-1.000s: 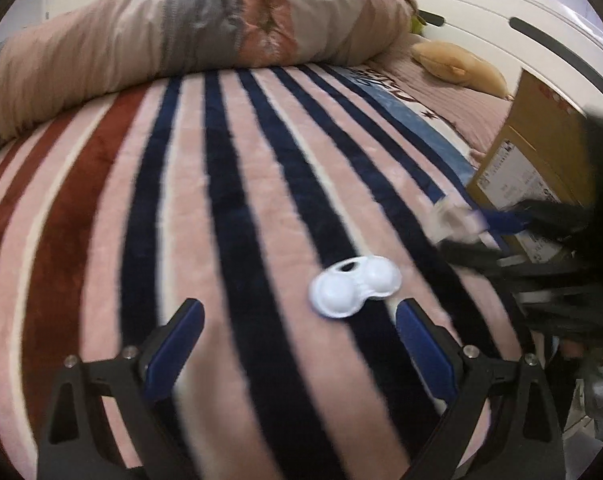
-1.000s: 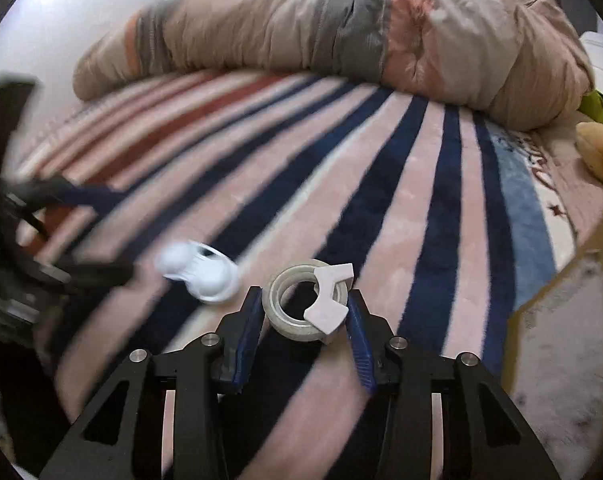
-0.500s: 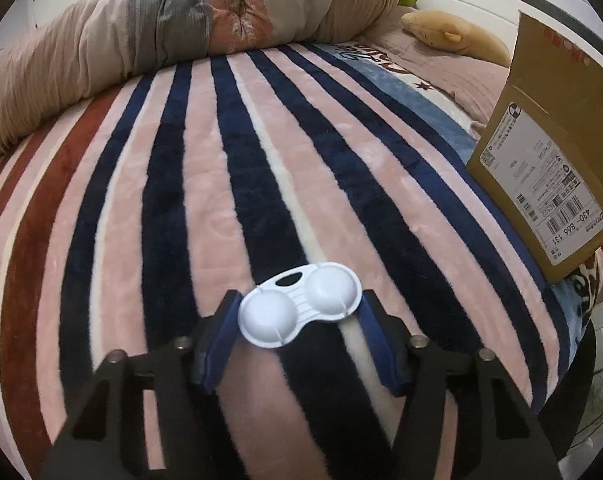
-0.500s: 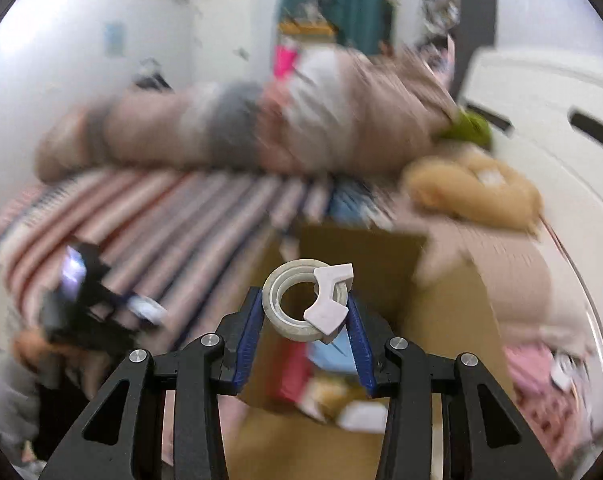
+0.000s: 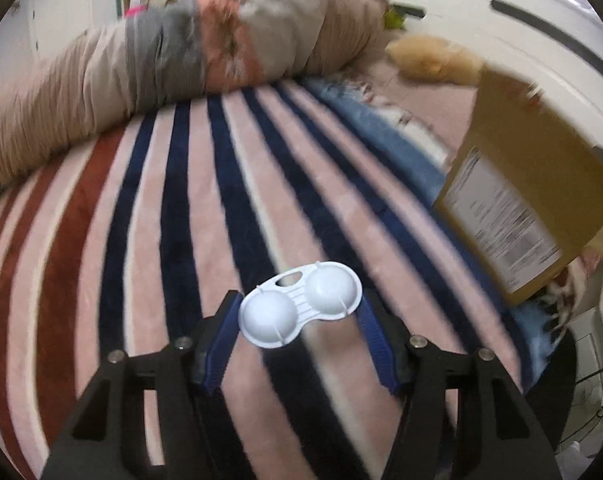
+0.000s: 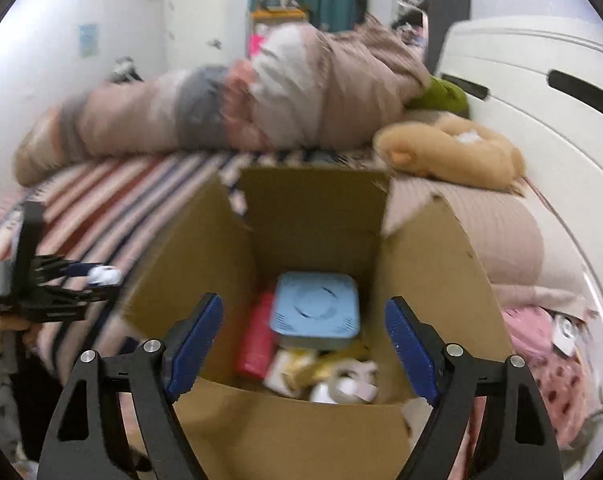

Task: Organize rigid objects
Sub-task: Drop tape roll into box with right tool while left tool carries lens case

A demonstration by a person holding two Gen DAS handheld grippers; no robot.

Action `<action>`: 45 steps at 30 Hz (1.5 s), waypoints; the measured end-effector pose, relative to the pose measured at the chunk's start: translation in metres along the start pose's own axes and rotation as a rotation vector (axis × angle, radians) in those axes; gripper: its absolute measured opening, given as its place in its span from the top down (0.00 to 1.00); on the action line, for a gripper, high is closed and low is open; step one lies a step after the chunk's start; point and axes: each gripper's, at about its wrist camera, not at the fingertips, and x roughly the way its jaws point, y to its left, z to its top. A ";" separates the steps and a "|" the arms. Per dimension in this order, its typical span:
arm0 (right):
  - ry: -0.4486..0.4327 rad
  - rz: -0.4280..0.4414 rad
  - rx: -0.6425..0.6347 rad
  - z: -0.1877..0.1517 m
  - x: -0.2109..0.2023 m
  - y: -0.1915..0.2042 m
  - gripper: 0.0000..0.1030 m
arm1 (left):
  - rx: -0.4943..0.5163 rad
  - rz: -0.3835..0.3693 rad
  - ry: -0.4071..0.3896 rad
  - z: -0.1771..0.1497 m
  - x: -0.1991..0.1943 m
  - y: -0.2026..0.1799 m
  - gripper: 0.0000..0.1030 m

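Left wrist view: my left claw (image 5: 299,314) is clamped on the white contact lens case (image 5: 300,309), its blue pads pressing the two ends of the case. I judge it a light, stiff plastic shell with smooth, domed caps that could slip, so the flat ends are the right place to pinch, not the domes. The case hangs clear above the striped blanket (image 5: 141,216) on the bed, and the cardboard box (image 5: 533,200) stands at about two o'clock from it. The claw points forward and a little downward over the bed.

Right wrist view: my right claw (image 6: 303,346) is spread wide with nothing between its pads, poised over the open cardboard box (image 6: 313,216) and looking down into it. Inside lie a pale blue square device (image 6: 315,310), a red item (image 6: 257,336) beside it, and a tape roll (image 6: 343,388) near the front wall. At nine o'clock my left claw (image 6: 101,276) shows, blurred, carrying the white case toward the box.
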 end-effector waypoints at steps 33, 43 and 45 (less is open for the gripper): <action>-0.072 -0.022 -0.019 -0.021 -0.024 -0.028 0.17 | 0.224 -0.279 0.029 0.116 -0.042 -0.171 0.04; -0.192 0.129 -0.036 0.012 -0.030 -0.010 0.00 | -0.020 -0.033 -0.242 0.081 -0.126 -0.076 0.01; -0.225 0.171 -0.051 0.020 -0.032 -0.003 0.00 | -0.067 0.054 -0.289 0.071 -0.138 -0.061 0.01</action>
